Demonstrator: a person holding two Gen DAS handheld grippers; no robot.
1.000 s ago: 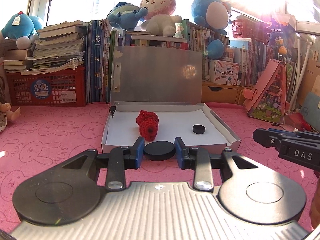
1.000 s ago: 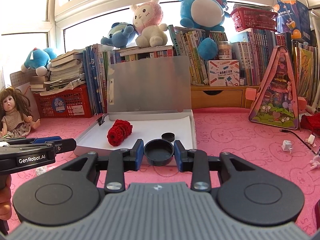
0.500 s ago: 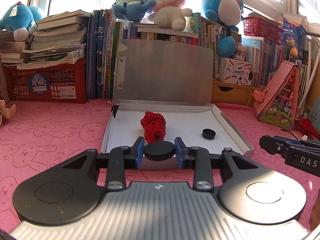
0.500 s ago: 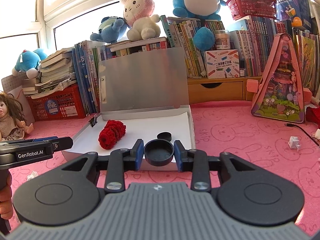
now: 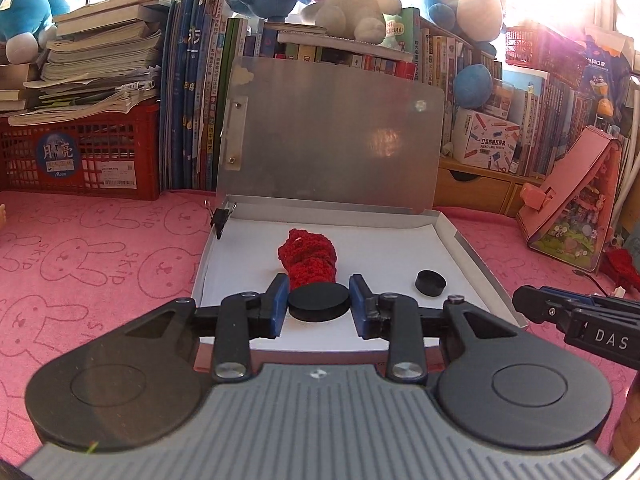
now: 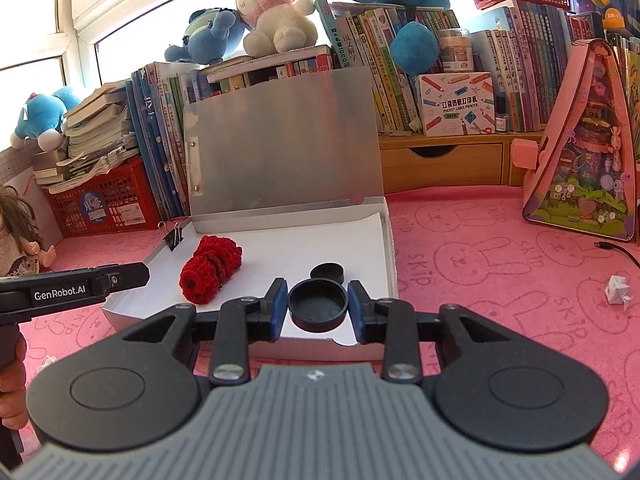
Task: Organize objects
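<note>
My left gripper [image 5: 319, 305] is shut on a flat black round lid [image 5: 319, 302], top side up, held over the near edge of an open white box [image 5: 480, 272]. My right gripper [image 6: 318, 308] is shut on a black round cap [image 6: 318, 306] with its hollow side up, over the same box [image 6: 390, 252]. Inside the box lie a red crocheted roll [image 5: 310, 258] [image 6: 210, 270] and a small black cap [image 5: 430, 282] [image 6: 327, 273]. The box's silver lid [image 5: 332, 136] stands upright at the back.
A black binder clip [image 5: 221, 219] sits on the box's far left corner. Books, a red crate [image 5: 80, 156], plush toys and a pink toy house [image 6: 588, 144] line the back. A crumpled paper scrap [image 6: 616, 290] and a cable lie on the pink mat [image 5: 92, 256] at the right. A doll [image 6: 16, 236] sits at the left.
Both grippers have moved forward toward the box, which now looks larger and closer; each still holds its black piece, now over the box's near edge.
</note>
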